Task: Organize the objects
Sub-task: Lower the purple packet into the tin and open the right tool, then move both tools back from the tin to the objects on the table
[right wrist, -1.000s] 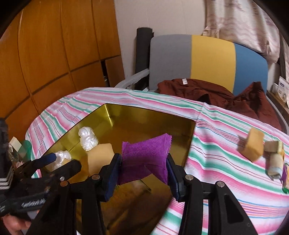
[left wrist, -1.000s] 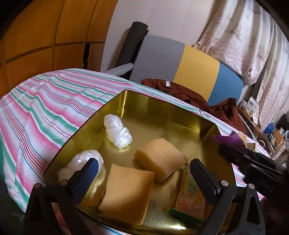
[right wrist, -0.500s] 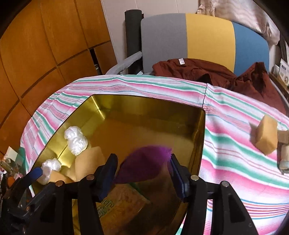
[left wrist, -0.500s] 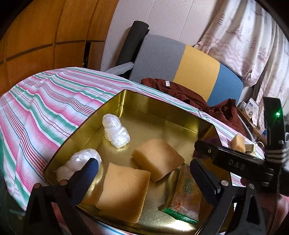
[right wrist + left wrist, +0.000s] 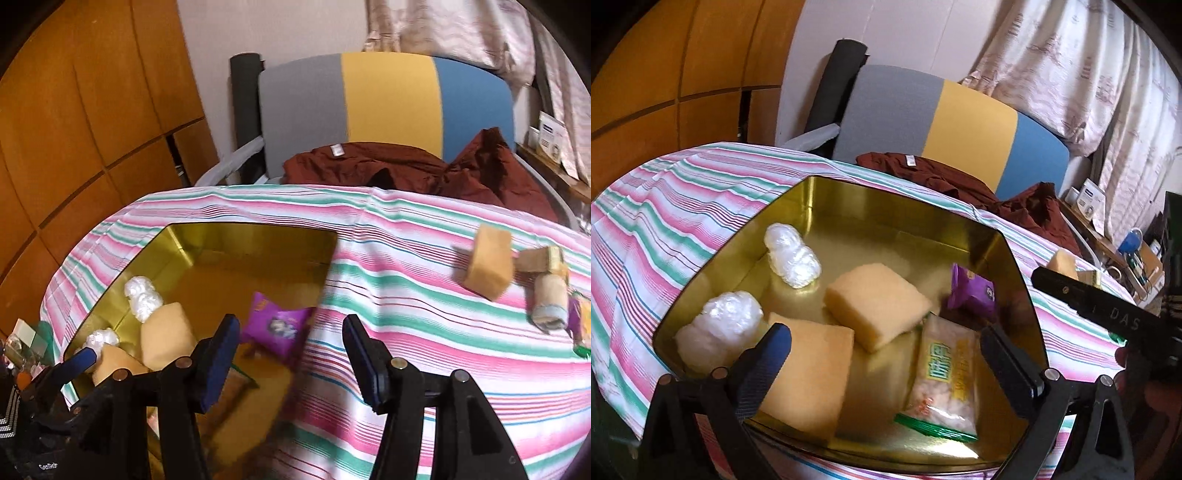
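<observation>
The purple packet lies inside the gold tin, near its right wall, free of any grip, tilted against the floor of the tin. My right gripper has just been opening its jaws and nothing sits between them now; it points down at a slant over the tin's right rim and the striped cloth. My left gripper hovers spread and empty over the near side, above two sponges and a snack bag.
</observation>
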`<control>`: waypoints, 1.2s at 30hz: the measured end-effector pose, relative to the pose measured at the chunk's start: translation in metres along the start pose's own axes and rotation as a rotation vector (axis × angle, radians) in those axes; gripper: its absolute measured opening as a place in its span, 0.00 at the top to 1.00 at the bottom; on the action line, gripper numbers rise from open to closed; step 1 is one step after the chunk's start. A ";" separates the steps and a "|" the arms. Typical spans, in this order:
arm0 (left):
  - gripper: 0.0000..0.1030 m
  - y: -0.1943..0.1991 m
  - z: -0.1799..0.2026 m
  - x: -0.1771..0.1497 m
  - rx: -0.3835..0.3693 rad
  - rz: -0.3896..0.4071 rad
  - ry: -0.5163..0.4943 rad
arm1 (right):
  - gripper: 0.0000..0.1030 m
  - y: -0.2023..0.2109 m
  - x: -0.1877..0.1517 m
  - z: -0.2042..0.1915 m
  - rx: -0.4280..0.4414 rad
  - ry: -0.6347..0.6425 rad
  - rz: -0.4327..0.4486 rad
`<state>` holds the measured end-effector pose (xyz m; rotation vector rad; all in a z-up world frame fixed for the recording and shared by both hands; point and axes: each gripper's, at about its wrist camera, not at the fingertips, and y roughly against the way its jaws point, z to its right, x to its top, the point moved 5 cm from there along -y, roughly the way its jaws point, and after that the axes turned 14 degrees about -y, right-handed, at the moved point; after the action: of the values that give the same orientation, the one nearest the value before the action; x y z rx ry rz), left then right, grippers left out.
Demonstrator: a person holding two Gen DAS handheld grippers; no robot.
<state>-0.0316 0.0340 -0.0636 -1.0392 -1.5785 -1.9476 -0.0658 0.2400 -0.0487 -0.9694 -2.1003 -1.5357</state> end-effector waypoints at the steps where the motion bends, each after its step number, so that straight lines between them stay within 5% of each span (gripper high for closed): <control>1: 0.00 0.000 0.002 -0.001 -0.003 -0.004 -0.006 | 0.43 0.002 0.000 0.005 -0.004 -0.013 0.002; 23: 0.00 0.009 0.069 -0.012 -0.088 -0.015 -0.168 | 0.43 0.022 -0.045 0.148 -0.243 -0.171 -0.016; 36: 0.00 0.019 0.134 -0.008 -0.187 -0.024 -0.310 | 0.43 0.073 0.002 0.300 -0.494 -0.375 0.140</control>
<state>0.0252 0.1564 -0.0482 -1.4651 -1.5900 -2.0589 0.0161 0.5335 -0.1003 -1.6498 -1.8489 -1.9659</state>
